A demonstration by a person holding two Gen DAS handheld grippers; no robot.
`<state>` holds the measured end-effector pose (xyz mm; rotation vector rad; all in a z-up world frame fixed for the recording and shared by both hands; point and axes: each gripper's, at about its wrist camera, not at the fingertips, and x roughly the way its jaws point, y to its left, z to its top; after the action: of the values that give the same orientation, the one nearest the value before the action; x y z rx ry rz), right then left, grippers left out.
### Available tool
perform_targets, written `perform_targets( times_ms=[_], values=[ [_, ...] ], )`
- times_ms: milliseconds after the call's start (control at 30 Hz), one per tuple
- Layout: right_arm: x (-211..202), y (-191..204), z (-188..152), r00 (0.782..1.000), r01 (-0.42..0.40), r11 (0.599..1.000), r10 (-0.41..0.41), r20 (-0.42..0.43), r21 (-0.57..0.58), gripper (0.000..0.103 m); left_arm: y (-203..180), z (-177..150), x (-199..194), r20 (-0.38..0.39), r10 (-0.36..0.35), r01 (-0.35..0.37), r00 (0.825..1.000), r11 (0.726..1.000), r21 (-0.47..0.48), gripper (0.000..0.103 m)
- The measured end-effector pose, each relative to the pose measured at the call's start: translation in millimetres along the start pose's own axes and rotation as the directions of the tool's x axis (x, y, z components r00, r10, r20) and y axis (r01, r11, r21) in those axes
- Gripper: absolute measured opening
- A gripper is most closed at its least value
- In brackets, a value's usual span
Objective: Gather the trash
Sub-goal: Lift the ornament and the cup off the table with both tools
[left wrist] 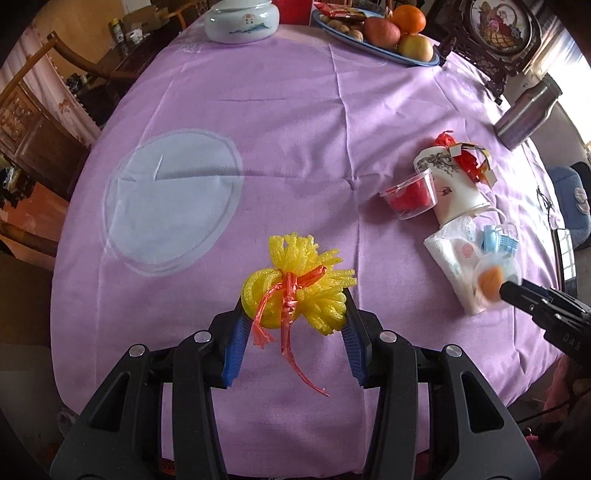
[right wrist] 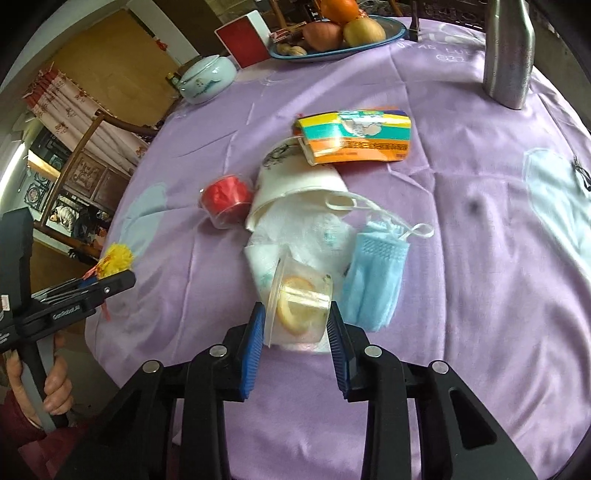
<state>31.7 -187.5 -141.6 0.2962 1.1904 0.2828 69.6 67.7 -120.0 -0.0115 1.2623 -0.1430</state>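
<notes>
My left gripper (left wrist: 293,306) is shut on a yellow foam net tied with orange string (left wrist: 295,280), held just above the purple tablecloth; the net also shows in the right wrist view (right wrist: 116,260). My right gripper (right wrist: 297,314) is shut on a clear plastic cup with an orange slice (right wrist: 301,304), seen blurred in the left wrist view (left wrist: 493,278). Beyond it lie a white tissue (right wrist: 314,229), a blue face mask (right wrist: 376,273), a tipped white paper cup (right wrist: 295,184), a clear cup with red stuff (right wrist: 225,195) and a colourful wrapper (right wrist: 358,136).
A steel bottle (right wrist: 509,51) stands at the far right. A fruit plate (left wrist: 376,44), a white lidded jar (left wrist: 242,18) and a red box (right wrist: 245,38) stand at the back. A pale round patch (left wrist: 173,195) marks the tablecloth (left wrist: 295,147). Wooden chairs stand left of the table.
</notes>
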Motion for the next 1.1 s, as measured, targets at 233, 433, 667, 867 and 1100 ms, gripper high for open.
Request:
perform_targets(
  times_ms=[233,433,667,867,1100],
  values=[
    [-3.3,7.3,-15.9,1.0,0.014,1.0,-0.014,-0.007,0.022,0.033,5.8,-2.6,-2.4,0.0,-0.024,0.024,1.0,0.999,0.024,0.046],
    [-9.9,15.7,-36.0,0.999,0.036,0.997,-0.039,0.033,0.073,0.032,15.0,-12.0,-3.5,-0.009,-0.04,0.04,0.999,0.997,0.069,0.046],
    [-11.6,18.9,-42.8,0.999,0.005,0.996,-0.008,0.041,0.086,0.032,28.1,-22.7,-6.4,-0.01,-0.031,0.032,0.999,0.998,0.062,0.046],
    [-11.9,22.9,-11.3,0.997,-0.06,0.998,0.059,0.041,0.025,0.032,47.6,-28.7,-31.8,0.049,0.017,-0.014,0.999,0.998,-0.064,0.046],
    [4.3,53.3,7.0,0.991,-0.133,0.984,0.13,-0.026,-0.121,0.032,70.2,-50.6,-47.3,0.059,0.083,-0.068,0.995,0.972,-0.224,0.046]
  ],
)
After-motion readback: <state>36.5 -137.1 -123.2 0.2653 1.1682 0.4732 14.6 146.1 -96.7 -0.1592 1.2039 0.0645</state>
